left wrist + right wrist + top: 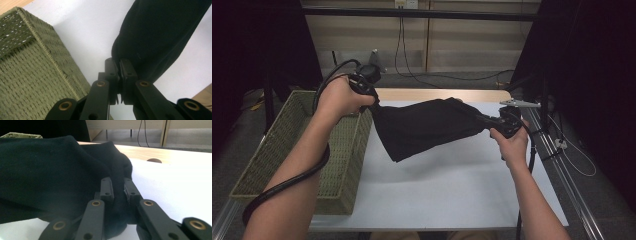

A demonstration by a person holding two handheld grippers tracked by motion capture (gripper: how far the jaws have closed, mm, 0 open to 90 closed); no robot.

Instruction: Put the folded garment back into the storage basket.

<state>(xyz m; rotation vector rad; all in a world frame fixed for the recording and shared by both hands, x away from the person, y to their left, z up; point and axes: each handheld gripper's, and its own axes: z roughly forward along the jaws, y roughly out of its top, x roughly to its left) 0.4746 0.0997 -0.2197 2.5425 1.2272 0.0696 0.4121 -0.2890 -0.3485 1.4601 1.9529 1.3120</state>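
Observation:
A black cloth (427,127) hangs stretched between my two grippers above the white table (452,185). My left gripper (373,100) is shut on the cloth's left end, beside the basket's near corner. In the left gripper view the jaws pinch the edge of the black cloth (155,35), with my left gripper (119,65) pointing down at the table. My right gripper (489,123) is shut on the cloth's right end. Seen from the right gripper view, a thick fold of the cloth (50,180) sits between the jaws of my right gripper (118,185).
A green woven basket (287,150) stands along the table's left side, its wall (30,75) close to my left gripper. A wooden strip (442,94) runs along the table's far edge. Cables lie on the floor behind.

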